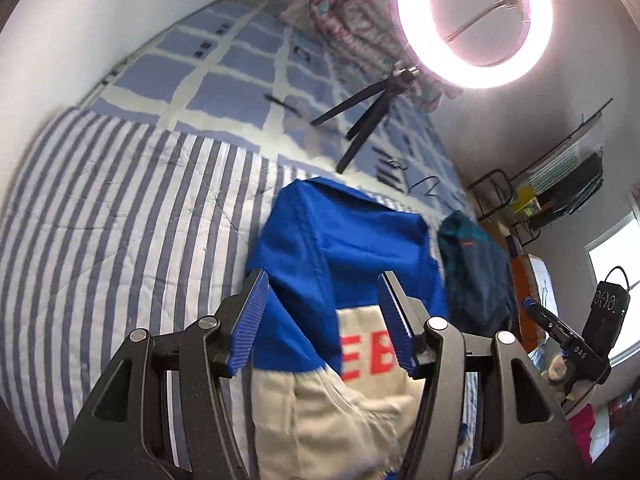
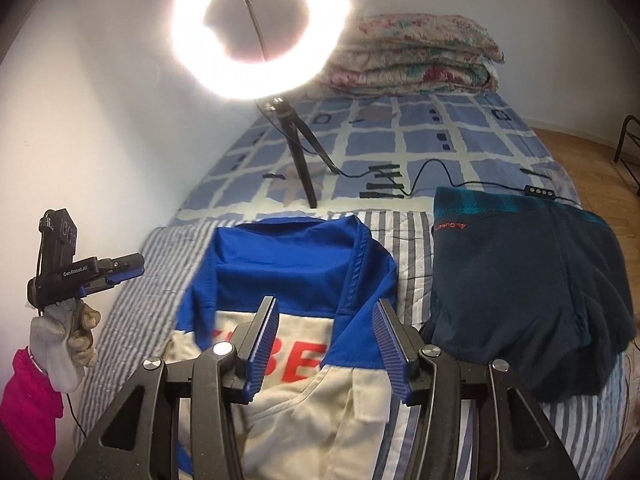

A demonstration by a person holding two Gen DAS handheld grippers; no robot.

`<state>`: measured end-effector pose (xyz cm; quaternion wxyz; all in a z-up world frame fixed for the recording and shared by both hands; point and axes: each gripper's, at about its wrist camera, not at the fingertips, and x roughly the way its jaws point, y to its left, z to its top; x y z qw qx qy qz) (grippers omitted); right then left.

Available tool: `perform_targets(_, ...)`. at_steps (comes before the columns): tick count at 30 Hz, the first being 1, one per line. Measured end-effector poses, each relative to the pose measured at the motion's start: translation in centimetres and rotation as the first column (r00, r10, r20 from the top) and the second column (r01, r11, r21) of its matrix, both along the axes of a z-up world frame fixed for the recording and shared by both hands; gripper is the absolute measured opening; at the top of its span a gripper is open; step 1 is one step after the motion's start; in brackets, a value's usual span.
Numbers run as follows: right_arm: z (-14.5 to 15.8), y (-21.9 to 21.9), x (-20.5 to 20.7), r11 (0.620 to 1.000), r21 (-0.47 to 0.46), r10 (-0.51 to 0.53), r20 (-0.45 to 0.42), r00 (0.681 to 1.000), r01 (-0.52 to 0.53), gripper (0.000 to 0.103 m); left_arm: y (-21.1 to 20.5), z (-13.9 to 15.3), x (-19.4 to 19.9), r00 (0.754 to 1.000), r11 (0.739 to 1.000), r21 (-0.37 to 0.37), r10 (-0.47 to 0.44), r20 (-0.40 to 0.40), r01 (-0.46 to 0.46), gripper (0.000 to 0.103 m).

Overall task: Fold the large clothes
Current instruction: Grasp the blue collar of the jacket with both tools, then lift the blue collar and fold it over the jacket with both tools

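The jacket [image 2: 288, 264], blue above and cream below with red letters, lies partly folded on the striped quilt [image 1: 120, 216] at the near end of the bed [image 2: 440, 140], blue part doubled over the top. Both grippers hover above its cream part, fingers released and holding nothing: the left gripper [image 1: 324, 316] over the letters, the right gripper [image 2: 326, 344] over the cream hem. To fold well, I judge each should drop to a near corner, pinch through every layer, then lift and carry the edge evenly toward the blue end, keeping both sides level to avoid a skewed crease. A folded dark fleece [image 2: 532, 280] lies just beside on the right; the ring light [image 2: 260, 24] stands beyond on its tripod [image 2: 300, 160].
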<state>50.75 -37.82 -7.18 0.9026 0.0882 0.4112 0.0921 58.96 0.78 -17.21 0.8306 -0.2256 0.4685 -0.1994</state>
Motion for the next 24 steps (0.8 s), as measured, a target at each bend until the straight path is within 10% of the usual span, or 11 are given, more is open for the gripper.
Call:
perform_targets(14, -6.4, -0.4, 5.1, 1.0, -0.013, 0.02, -0.074, 0.997, -0.021, 0.052, -0.8, -8.1, 9.2, 0.991, 0.995, -0.088, -0.059, -0.121, 0.048, 0.057)
perform_targets(15, -6.9, -0.6, 5.3, 1.0, -0.01, 0.015, -0.077, 0.997, -0.016, 0.052, -0.9, -8.4, 9.4, 0.991, 0.994, -0.092, -0.065, -0.12, 0.054, 0.051)
perform_targets(17, -7.6, -0.7, 5.5, 1.0, -0.002, 0.008, -0.082, 0.997, -0.008, 0.052, -1.4, -8.7, 9.8, 0.99, 0.994, -0.084, -0.08, -0.112, 0.071, 0.0)
perform_targets(24, -8.9, -1.2, 7.0, 1.0, -0.011, -0.005, -0.088, 0.996, 0.004, 0.052, -4.3, -6.8, 11.4, 0.993, 0.99, 0.082, -0.11, -0.031, 0.112, 0.0)
